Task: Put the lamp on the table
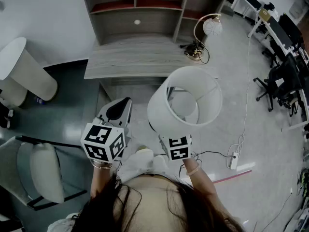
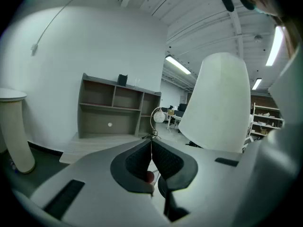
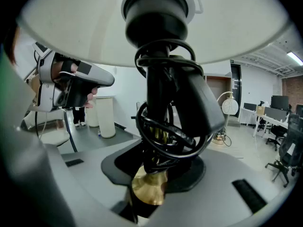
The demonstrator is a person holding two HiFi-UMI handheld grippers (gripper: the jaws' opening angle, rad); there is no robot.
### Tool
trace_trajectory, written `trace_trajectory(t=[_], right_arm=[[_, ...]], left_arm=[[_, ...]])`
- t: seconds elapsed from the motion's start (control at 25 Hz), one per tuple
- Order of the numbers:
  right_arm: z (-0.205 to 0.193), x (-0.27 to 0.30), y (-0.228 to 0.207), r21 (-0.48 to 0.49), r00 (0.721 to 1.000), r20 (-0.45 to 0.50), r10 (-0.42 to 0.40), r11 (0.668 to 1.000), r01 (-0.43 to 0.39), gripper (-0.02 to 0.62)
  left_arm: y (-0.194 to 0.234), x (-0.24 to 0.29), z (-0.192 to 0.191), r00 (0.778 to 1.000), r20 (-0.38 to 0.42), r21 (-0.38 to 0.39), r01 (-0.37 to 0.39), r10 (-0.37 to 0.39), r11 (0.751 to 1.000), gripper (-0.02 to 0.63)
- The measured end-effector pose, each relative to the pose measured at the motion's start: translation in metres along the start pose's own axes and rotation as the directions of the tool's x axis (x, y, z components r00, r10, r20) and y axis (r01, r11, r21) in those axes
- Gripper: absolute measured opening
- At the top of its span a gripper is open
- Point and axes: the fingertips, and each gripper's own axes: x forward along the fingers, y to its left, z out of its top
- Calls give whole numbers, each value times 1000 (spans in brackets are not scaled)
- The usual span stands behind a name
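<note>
The lamp has a white drum shade [image 1: 185,103] and a dark stem [image 3: 163,103] wrapped in black cord, with a brass piece [image 3: 149,186] at the bottom. My right gripper [image 3: 158,174] is shut on that stem and holds the lamp upright in the air, in front of the person. The shade hides its jaws in the head view. The grey wooden table [image 1: 130,64] lies further ahead, below the shelf. My left gripper [image 1: 118,111] hovers to the left of the shade [image 2: 218,103], its jaws [image 2: 151,148] closed together with nothing between them.
A grey shelf unit [image 1: 140,8] stands behind the table. A second lamp with a gold arc and round globe [image 1: 207,30] is at the table's right end. A white cylinder [image 1: 26,71] and a chair [image 1: 43,173] are on the left. A power strip [image 1: 234,161] lies on the floor at right, with office chairs [image 1: 280,81] beyond.
</note>
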Motion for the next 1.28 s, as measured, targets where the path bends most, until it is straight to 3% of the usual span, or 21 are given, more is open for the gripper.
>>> trace_trajectory(t=[1.28], right_arm=[[33, 86, -12, 55, 998, -14, -62, 997, 62, 130]], left_arm=[[71, 55, 21, 996, -5, 3, 92, -92, 996, 11]])
